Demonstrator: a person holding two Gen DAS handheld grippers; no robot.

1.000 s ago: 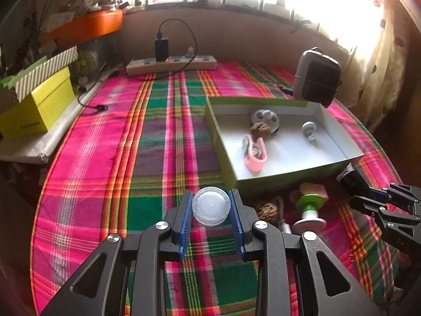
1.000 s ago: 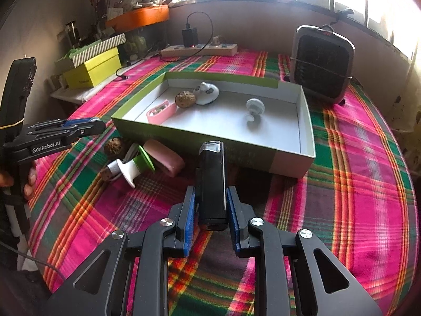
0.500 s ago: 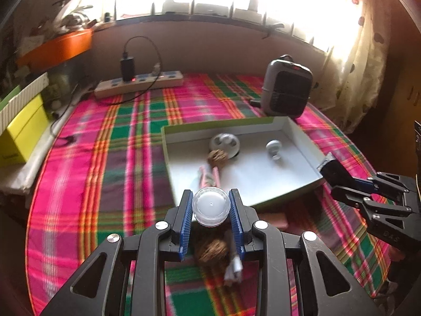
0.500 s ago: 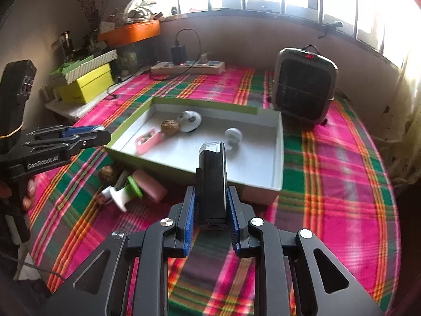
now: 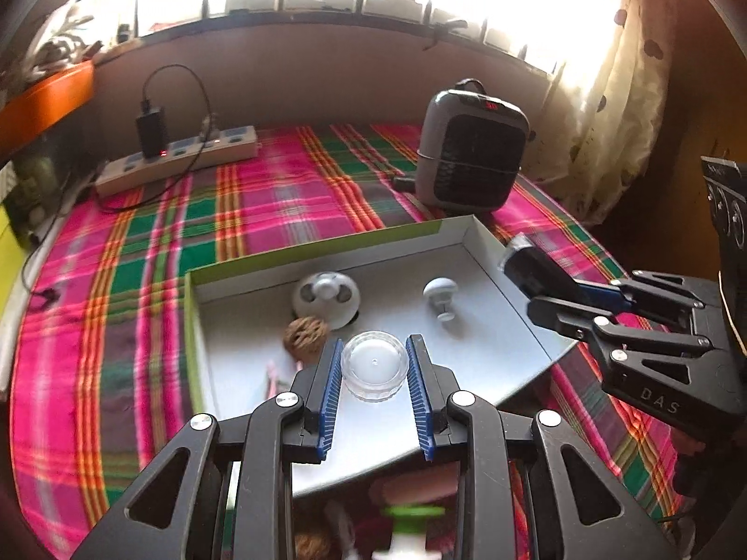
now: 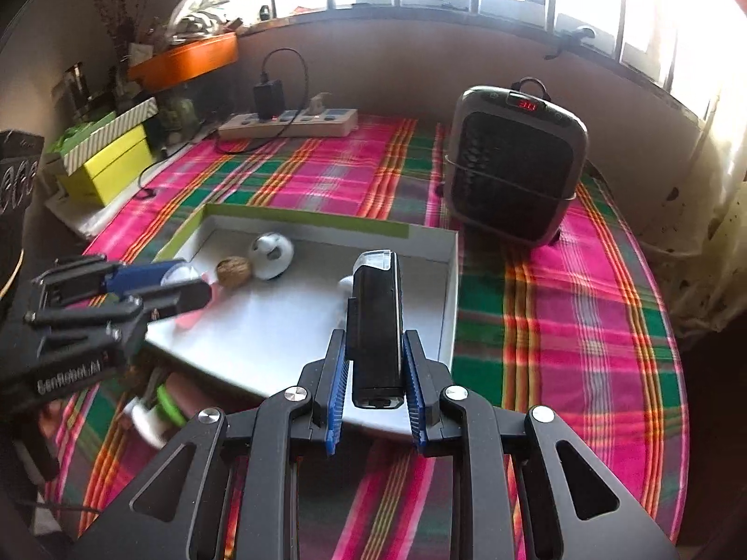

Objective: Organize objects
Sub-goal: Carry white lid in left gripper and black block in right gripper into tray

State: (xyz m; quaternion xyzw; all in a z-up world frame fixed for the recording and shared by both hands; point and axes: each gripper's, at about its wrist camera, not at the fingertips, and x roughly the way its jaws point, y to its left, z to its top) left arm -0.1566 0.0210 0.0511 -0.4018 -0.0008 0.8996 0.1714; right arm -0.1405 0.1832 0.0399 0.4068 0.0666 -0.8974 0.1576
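Observation:
My left gripper (image 5: 373, 364) is shut on a clear round plastic jar (image 5: 373, 366) and holds it over the near part of the open box (image 5: 481, 242). My right gripper (image 6: 376, 359) is shut on a black lighter-shaped device (image 6: 376, 326) with a clear top, above the box's near right corner (image 6: 448, 289); it also shows in the left wrist view (image 5: 537, 270). Inside the box lie a white round fan toy (image 5: 327, 298), a walnut-like ball (image 5: 306, 333), a white knob (image 5: 440, 291) and a pink clip (image 5: 273, 375), partly hidden.
On the plaid cloth in front of the box lie a green-and-white spool (image 6: 161, 413), a pink piece (image 5: 411, 490) and another brown ball (image 5: 310, 546). A grey heater (image 6: 513, 163) stands behind the box. A power strip (image 6: 289, 123) and yellow boxes (image 6: 107, 165) stand at the back left.
Both grippers have moved forward and higher over the box, each still holding its object. The loose items in front of the box have slid under the left gripper's view.

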